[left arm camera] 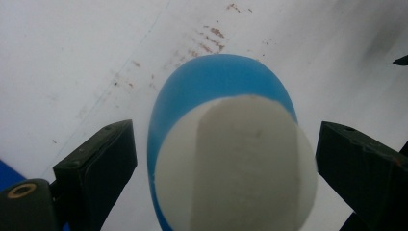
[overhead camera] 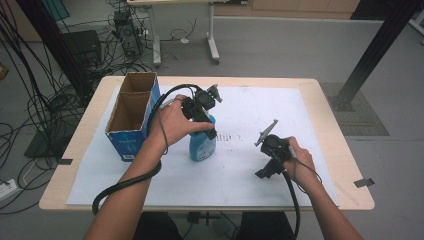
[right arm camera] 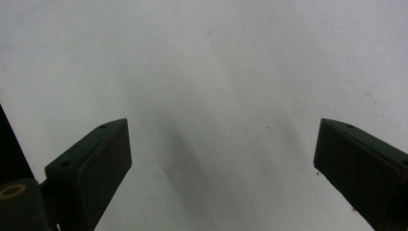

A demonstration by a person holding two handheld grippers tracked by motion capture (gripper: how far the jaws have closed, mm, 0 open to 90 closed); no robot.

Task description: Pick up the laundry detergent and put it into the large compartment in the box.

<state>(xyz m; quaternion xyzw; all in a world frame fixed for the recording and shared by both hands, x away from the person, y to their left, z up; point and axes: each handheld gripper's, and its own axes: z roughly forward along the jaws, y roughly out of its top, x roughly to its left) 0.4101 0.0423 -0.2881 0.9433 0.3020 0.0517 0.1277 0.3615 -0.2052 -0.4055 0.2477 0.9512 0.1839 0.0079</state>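
A blue bottle (overhead camera: 202,146) with a white cap (left arm camera: 240,163) stands upright on the white sheet (overhead camera: 260,110), left of the middle. My left gripper (overhead camera: 206,127) hangs right over it, pointing down. In the left gripper view the cap sits between the jaws of this gripper (left arm camera: 226,134), which stand wide apart and clear of it on both sides. To the right, near the front of the sheet, my right gripper (overhead camera: 263,171) is open. Its jaws (right arm camera: 221,127) frame bare white sheet (right arm camera: 216,57).
A tall open cardboard box (overhead camera: 131,114) with blue sides and two compartments stands just left of the bottle. The wooden table (overhead camera: 345,150) shows around the sheet. Cables and equipment lie on the floor (overhead camera: 60,60) at the left, and a black post (overhead camera: 372,47) rises at the back right.
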